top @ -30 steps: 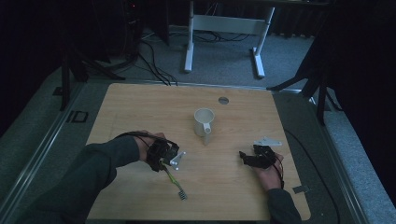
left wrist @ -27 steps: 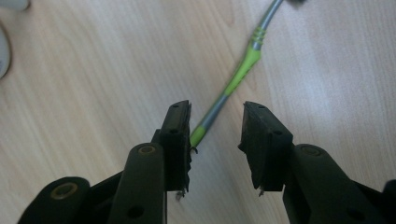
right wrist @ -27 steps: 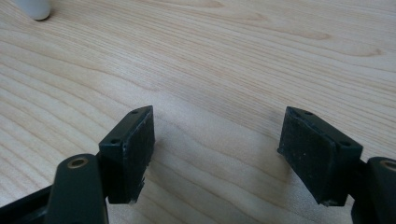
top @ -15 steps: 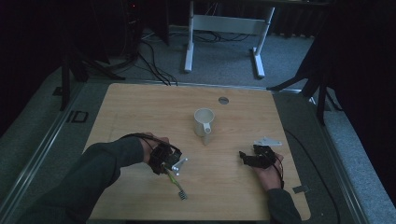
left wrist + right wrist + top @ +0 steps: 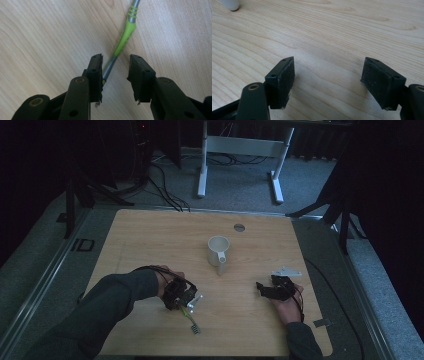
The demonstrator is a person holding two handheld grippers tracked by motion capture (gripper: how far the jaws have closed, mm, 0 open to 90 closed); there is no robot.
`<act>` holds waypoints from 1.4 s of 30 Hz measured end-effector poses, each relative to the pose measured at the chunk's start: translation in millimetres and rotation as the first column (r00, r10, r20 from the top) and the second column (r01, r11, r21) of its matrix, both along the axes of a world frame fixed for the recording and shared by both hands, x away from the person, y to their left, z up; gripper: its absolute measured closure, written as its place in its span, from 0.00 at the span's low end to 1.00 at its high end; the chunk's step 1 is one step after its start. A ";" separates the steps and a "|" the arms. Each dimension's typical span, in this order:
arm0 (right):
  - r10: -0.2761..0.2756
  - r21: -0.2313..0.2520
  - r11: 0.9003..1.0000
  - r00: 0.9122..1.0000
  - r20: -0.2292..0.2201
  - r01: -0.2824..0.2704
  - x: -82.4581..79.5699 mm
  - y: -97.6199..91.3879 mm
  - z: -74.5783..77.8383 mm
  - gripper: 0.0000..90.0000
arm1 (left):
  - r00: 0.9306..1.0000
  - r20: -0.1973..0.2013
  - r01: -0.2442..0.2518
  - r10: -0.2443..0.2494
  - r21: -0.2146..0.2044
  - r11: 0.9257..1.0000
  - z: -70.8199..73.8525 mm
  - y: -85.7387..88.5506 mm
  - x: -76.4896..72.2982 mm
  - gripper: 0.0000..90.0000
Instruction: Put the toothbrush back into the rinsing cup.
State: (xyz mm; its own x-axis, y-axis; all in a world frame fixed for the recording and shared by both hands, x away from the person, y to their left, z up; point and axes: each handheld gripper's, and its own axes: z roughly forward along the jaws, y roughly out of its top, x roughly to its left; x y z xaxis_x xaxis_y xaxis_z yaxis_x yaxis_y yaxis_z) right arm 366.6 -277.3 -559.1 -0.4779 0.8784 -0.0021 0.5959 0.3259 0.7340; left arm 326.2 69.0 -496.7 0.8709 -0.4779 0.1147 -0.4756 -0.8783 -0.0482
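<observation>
- A person works at a pale wooden worktop (image 5: 150, 235), a forearm entering from the near edge on each side, each hand holding a set of black tongs.
- The left tongs (image 5: 186, 301) sit low over the near-left part of the worktop, tilted down toward the wood.
- In the left gripper view, the left tongs (image 5: 116, 72) stand partly open, their jaws straddling the near end of a slim utensil (image 5: 123, 40) that has a grey metal shaft and a lime-green grip.
- The utensil's shaft lies close against the left-hand jaw in that view; a clear gap separates it from the other jaw, so it is not clamped.
- From the high view, the utensil (image 5: 192, 324) lies flat on the wood, running from the left tongs toward the near edge.
- The right tongs (image 5: 267, 289) rest at the near-right of the worktop, pointing left, with a grey plate (image 5: 286, 270) on top.
- In the right gripper view, the right tongs (image 5: 328, 75) gape wide over bare wood, holding nothing.
- A white mug (image 5: 218, 251) stands upright near the middle of the worktop, its handle facing the near side, well apart from both tongs.
- A small round grommet (image 5: 239, 227) is set into the far part of the worktop.
</observation>
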 end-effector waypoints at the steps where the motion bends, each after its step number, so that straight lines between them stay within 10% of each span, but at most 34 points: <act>1: 0.000 0.000 1.000 1.000 0.000 0.000 0.0 0.0 0.0 0.29 | 1.000 -0.003 0.002 -0.002 0.003 1.000 -0.7 -0.5 0.1 0.71; 42: 0.001 -0.001 1.000 1.000 0.000 -0.001 -0.5 0.0 0.0 0.29 | 0.996 -0.068 0.064 -0.062 0.022 0.998 -19.4 -18.9 -2.7 0.76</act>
State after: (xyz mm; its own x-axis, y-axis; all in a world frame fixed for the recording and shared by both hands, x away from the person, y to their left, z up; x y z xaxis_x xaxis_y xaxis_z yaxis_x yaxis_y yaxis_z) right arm 366.2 -277.3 -559.1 -0.4787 0.8780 -0.0030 0.5955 0.3272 0.7337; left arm 323.5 50.0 -516.1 0.8443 -0.5341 0.0444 -0.5330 -0.8454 -0.0350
